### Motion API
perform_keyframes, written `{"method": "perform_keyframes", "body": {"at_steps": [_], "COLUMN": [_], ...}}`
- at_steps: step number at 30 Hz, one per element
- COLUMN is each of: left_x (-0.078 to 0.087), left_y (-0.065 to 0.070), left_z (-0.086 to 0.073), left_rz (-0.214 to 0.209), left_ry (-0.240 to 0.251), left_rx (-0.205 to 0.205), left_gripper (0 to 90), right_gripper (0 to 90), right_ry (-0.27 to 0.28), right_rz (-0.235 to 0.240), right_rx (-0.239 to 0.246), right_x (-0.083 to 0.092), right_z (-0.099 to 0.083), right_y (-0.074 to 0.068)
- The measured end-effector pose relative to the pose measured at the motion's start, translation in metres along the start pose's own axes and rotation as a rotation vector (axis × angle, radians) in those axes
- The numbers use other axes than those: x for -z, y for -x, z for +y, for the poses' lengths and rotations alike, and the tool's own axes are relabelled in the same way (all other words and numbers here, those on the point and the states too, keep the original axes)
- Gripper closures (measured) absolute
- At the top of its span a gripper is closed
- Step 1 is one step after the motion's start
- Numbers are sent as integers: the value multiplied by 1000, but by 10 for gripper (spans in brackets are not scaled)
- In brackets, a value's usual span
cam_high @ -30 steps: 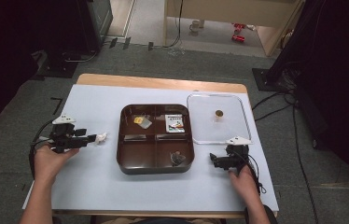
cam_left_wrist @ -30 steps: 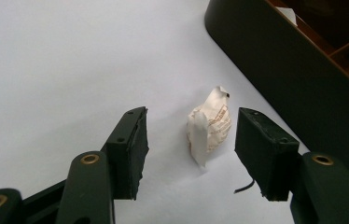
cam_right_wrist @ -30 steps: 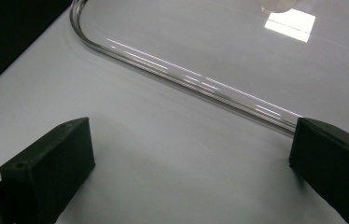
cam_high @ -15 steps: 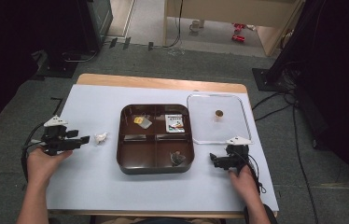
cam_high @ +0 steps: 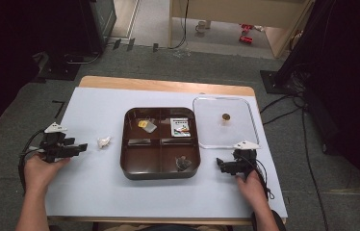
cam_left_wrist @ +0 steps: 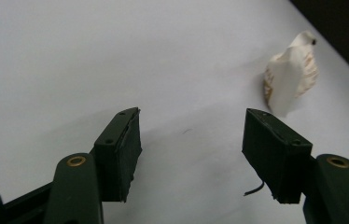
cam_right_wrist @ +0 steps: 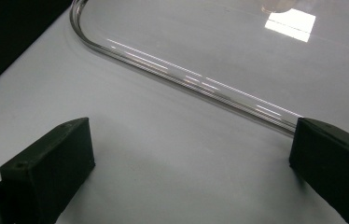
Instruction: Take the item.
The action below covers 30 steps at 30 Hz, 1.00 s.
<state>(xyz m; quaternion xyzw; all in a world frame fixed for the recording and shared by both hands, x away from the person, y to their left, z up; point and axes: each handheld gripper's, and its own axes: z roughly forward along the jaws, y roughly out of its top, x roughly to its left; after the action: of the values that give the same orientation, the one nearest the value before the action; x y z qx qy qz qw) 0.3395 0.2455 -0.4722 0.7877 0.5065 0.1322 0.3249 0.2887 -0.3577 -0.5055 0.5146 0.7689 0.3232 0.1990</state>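
That little white shell (cam_high: 103,141) is sitting loose on the white table cover (cam_high: 96,192), just off the left edge of the brown tray (cam_high: 125,144) and a bit ahead of your left gripper (cam_high: 83,146). In the left gripper view the shell (cam_left_wrist: 290,74) lies past the jaw tips and off toward the right-hand jaw, so it's out in front of the gap, not in it, and neither pad touches it. Your left gripper's (cam_left_wrist: 191,135) jaws have just been opening and now stand well apart with nothing but bare cover between them. The tray has four compartments: a yellow bit with a clear wrapper (cam_high: 145,125) in the far left one, a printed packet (cam_high: 181,127) in the far right one, and a dark crumpled piece (cam_high: 183,163) in the near right one. Right beside the tray is the clear lid (cam_high: 250,120) with a small brown thing (cam_high: 225,116) on it. Your right gripper (cam_high: 220,165) sits near the lid's near corner, and in the right gripper view its (cam_right_wrist: 191,154) jaws are spread wide with nothing in them, with the lid's rim (cam_right_wrist: 186,79) running just beyond the tips.
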Motion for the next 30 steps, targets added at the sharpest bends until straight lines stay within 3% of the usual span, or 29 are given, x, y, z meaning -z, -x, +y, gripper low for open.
{"method": "perform_keyframes", "body": {"at_steps": [4, 10, 16, 19, 26, 30], "left_x": [-3, -3, -6, -6, -8, -8], "left_y": [-4, -7, 0, -2, 2, 2], "left_z": [-2, -4, -8, -11, -24, -25], "left_rz": [18, 34, 74, 61, 78, 84], "left_ry": [-23, -13, -11, 12, 107, 111], "left_rx": [10, 5, -86, -74, -75, -79], "left_gripper": [369, 375, 343, 337, 303, 300], "right_gripper": [0, 0, 0, 0, 0, 0], "right_ry": [0, 0, 0, 0, 0, 0], "right_rz": [0, 0, 0, 0, 0, 0], "right_rx": [0, 0, 0, 0, 0, 0], "right_x": [0, 0, 0, 0, 0, 0], "right_z": [0, 0, 0, 0, 0, 0], "right_y": [0, 0, 0, 0, 0, 0]}}
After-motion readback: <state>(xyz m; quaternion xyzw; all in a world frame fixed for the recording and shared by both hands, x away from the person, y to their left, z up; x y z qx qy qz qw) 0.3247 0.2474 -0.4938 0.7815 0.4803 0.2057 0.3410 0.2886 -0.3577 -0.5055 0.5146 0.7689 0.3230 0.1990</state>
